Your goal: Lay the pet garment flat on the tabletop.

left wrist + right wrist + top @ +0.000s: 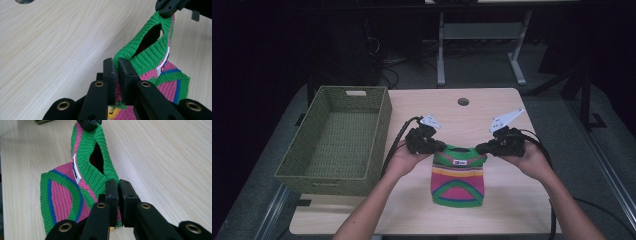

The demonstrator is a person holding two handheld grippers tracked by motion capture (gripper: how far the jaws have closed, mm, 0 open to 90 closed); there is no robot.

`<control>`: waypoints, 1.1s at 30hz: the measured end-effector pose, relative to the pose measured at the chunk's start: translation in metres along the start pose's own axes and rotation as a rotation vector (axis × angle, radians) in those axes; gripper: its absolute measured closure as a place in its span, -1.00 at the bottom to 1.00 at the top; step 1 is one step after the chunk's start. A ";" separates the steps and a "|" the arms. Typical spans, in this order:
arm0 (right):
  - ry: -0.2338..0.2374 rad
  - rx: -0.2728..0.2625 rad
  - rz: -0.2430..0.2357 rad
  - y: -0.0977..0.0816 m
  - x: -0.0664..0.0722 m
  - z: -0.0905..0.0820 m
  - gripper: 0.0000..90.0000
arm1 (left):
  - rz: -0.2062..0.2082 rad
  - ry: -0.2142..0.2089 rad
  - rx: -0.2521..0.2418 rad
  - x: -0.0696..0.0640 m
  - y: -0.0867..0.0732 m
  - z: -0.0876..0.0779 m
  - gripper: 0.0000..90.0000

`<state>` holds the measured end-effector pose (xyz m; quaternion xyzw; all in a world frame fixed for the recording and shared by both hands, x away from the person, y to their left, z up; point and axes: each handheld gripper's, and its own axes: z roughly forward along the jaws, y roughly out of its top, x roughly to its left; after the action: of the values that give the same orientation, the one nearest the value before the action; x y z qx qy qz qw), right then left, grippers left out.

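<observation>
Both hand-held grippers are clamped on one small knitted sweater [458, 175]. The left hand-held gripper [438, 146] pinches the ribbed green neckband at one shoulder, its jaws pressed together on the knit; the right hand-held gripper [482, 148] pinches the other shoulder the same way. The sweater hangs between the two, its neckband stretched from one to the other and its lower part resting flat on the surface [512, 200], nearer the person than either hand-held gripper.

The sweater is striped: a green collar and hem, pink panels, curved bands of blue and green, and a yellow stripe below the chest. A white label [460, 162] sits just under the neckband, midway between the hand-held grippers.

Out beyond the left hand-held gripper, well apart from the sweater, a woven green basket [379, 130] stands at the surface's edge. Farther off, behind both hand-held grippers, a round hole [463, 101] is cut in the surface, and past that stand the grey legs of another table [441, 55] on the floor. Nothing lies between the sweater and the basket.

The left gripper view shows the neck opening gaping dark between the ribbed edges, with the other hand-held gripper biting the far shoulder at the top. The right gripper view shows the label edge-on and the curved bands on the sweater's body. The high view shows the basket whole.
</observation>
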<state>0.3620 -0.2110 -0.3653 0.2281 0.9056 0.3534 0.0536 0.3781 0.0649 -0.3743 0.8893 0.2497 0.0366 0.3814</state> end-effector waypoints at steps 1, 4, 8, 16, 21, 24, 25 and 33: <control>-0.001 0.001 0.011 0.001 -0.001 0.000 0.90 | -0.002 0.001 -0.001 0.001 0.000 0.001 0.87; -0.008 0.005 0.014 0.002 -0.005 0.001 0.90 | -0.018 0.008 -0.006 0.005 0.001 0.003 0.86; -0.018 0.007 0.031 0.005 -0.010 0.002 0.90 | -0.051 0.020 -0.023 0.010 0.003 0.006 0.85; -0.039 -0.001 0.078 0.006 -0.022 0.008 0.90 | -0.091 0.035 -0.040 0.020 0.007 0.011 0.84; -0.051 -0.005 0.100 0.006 -0.030 0.012 0.89 | -0.143 0.037 -0.066 0.028 0.008 0.019 0.84; -0.058 -0.005 0.110 0.006 -0.034 0.014 0.89 | -0.163 0.035 -0.066 0.034 0.007 0.023 0.84; -0.057 -0.004 0.113 0.005 -0.035 0.015 0.89 | -0.170 0.036 -0.070 0.035 0.006 0.024 0.84; -0.064 0.001 0.137 0.004 -0.044 0.023 0.89 | -0.204 0.033 -0.077 0.045 0.003 0.030 0.84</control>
<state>0.4091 -0.2143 -0.3822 0.3010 0.8858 0.3485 0.0580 0.4261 0.0640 -0.3989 0.8432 0.3435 0.0220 0.4128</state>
